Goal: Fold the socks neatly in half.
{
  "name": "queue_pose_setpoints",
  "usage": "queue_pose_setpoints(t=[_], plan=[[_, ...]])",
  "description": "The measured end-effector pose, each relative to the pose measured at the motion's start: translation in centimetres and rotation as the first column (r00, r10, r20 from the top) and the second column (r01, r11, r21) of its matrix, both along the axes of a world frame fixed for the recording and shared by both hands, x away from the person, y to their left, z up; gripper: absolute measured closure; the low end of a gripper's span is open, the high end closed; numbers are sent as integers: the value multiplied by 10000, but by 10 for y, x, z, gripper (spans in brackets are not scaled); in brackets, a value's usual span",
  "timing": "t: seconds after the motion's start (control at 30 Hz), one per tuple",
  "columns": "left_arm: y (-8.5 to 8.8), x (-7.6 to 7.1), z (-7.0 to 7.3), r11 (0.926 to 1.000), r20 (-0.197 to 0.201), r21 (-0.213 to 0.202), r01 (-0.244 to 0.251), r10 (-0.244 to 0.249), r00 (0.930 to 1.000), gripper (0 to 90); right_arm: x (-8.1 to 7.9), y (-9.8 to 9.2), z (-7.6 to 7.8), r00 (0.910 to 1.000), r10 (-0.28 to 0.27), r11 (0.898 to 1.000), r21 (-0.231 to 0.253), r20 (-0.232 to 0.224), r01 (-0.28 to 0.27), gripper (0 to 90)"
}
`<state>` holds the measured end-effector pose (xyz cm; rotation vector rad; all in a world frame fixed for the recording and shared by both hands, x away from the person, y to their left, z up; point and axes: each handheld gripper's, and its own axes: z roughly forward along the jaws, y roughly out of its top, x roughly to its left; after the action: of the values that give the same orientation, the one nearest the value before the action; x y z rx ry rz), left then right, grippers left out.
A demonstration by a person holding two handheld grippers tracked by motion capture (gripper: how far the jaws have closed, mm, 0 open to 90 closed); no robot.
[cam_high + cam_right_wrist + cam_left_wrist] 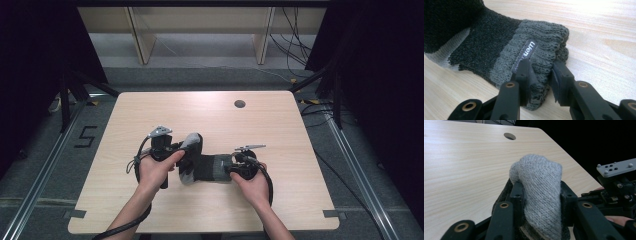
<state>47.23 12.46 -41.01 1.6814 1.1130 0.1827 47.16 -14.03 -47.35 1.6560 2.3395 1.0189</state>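
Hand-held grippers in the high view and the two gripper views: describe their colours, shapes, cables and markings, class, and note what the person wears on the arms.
Each hand-held gripper, left and right, is black, with two flat black jaws joined by brass-coloured pivot pins. A grey three-cornered plate with small screws tops each. A black cable trails from each toward the person. The forearms are bare, no sleeves showing.

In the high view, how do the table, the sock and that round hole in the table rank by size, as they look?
1. Table, by far the largest.
2. Sock, held at its ends by the left gripper and the right gripper.
3. Round hole, the smallest.
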Motion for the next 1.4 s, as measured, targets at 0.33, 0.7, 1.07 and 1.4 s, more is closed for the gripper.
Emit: queue_pose_setpoints(t=[0.33, 0.7, 1.07, 1.4], plan=[[-11, 1, -3, 9999, 49, 126, 31, -32, 10000, 636, 0, 0, -1, 10000, 53, 10000, -11, 52, -53, 702], [-27, 2, -13, 9995, 49, 163, 273, -274, 9996, 635, 1, -1, -1, 10000, 80, 9998, -187, 59, -79, 704], [-45, 2, -24, 9980, 24, 463, 429, -431, 9991, 634, -2, -3, 5, 9991, 32, 9998, 208, 419, -41, 476], [-52, 3, -28, 9957, -9, 808, 460, -461, 9989, 632, -10, -29, 28, 9958, 79, 9998, -192, 908, -62, 673]])
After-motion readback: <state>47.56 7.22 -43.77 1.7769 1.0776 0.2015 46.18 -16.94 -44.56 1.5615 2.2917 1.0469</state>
